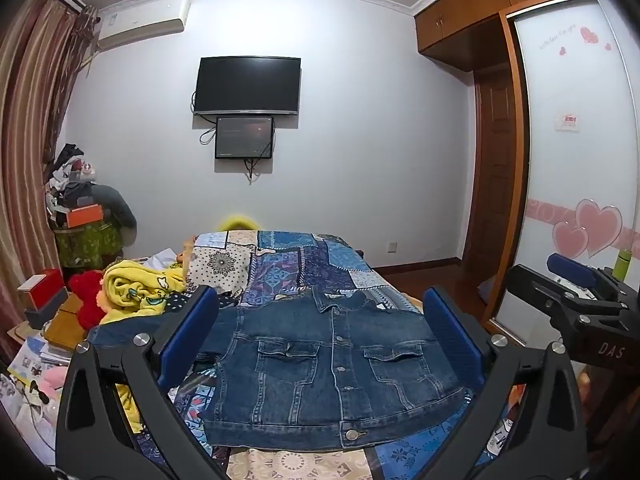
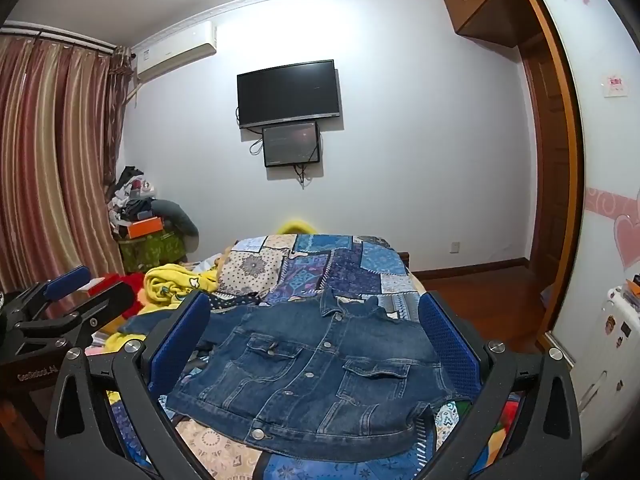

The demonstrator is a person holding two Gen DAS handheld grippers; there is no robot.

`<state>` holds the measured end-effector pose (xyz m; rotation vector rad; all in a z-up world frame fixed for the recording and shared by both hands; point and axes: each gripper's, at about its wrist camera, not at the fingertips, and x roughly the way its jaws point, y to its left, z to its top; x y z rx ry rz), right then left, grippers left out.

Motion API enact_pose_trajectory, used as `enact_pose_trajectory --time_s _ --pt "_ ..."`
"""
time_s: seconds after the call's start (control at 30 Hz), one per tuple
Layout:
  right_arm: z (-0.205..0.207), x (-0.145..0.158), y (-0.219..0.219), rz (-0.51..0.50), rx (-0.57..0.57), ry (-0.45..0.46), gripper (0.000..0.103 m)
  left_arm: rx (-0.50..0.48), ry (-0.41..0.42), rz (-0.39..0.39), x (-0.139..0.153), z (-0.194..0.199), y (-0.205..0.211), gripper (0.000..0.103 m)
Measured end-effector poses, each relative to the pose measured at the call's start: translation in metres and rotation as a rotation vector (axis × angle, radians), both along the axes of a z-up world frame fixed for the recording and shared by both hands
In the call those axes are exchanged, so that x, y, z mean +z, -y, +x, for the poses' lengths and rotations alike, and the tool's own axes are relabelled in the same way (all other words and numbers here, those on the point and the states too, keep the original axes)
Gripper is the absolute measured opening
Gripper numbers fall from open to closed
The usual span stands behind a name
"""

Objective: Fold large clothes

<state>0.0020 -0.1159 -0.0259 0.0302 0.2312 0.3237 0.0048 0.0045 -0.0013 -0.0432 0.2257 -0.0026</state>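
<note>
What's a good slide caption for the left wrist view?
Open left gripper hovering over a buttoned denim jacket spread flat on a patchwork bedspread.

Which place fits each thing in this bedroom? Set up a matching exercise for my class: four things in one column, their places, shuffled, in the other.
Things:
1. denim jacket
2. television
3. air conditioner
4. yellow blanket

Places:
A. high on the wall beside the curtain
B. crumpled at the bed's left side
C. spread flat on the patchwork bedspread
D. mounted mid-wall above a smaller screen

Pairs: 1-C, 2-D, 3-A, 4-B
</note>
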Motion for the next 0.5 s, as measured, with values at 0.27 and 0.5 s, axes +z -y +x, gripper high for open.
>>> enact_pose_trajectory --time_s 0.27,0.5 --pt "0.0010 -0.0018 -0.0007 -0.001 -0.001 -0.001 0.103 0.004 0.004 0.003 -0.0007 -0.0002 0.0002 0.103" --pt "-0.0003 -0.0033 -0.0023 -0.007 0.006 -0.001 0.103 0.007 0.004 -0.002 -0.0013 -0.0006 0.0019 0.103"
